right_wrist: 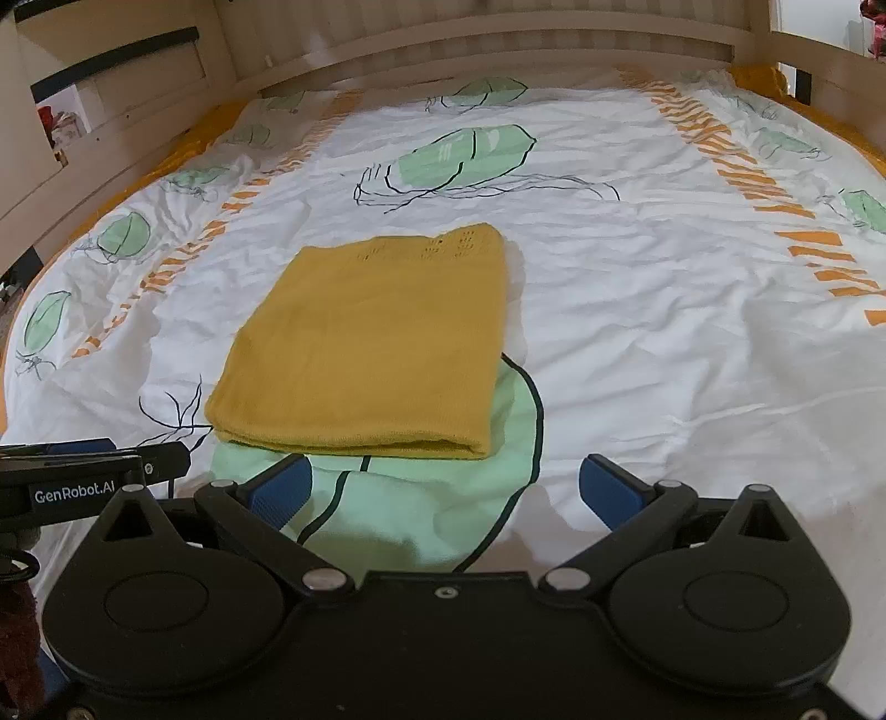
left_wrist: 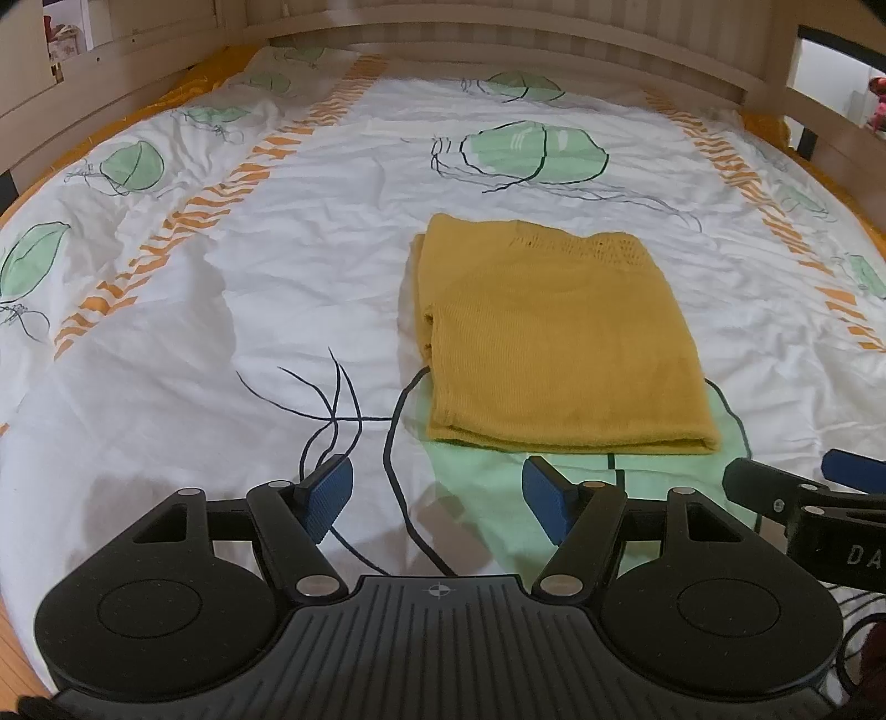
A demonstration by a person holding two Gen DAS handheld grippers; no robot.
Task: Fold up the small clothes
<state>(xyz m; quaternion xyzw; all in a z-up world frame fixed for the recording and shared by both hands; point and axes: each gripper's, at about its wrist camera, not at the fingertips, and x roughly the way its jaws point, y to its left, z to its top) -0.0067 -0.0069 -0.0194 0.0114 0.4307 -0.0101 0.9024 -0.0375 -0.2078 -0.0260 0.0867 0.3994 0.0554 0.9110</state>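
Lying flat on the bed, the mustard knit garment [left_wrist: 559, 338] is already a neat rectangle, layers stacked, doubled edge facing the near edge of the bed, openwork band at the far end. It sits mid-bed, a bit toward the near edge, its near part covering a big green leaf print on the white duvet [left_wrist: 221, 332]. Left gripper [left_wrist: 437, 498] hovers just short of the garment's near edge, jaws spread wide, nothing between the blue pads [left_wrist: 329, 498]. Right gripper [right_wrist: 443, 493] same story: wide open, empty, parked just in front of the fold, not touching cloth. Each gripper's tip shows at the edge of the other's view, so they hang side by side, close together. Judgement: folding of this piece looks done or nearly so; the stack is square, with only a slight layer offset showing along its left side in the left wrist view. What could be left is one more half-fold to make it smaller, or moving it aside; no way to tell which. No other clothes visible on the duvet, so can't say if more pieces wait. Wooden bed frame [right_wrist: 498, 50] rings the far edge; orange sheet peeks at the far corners.
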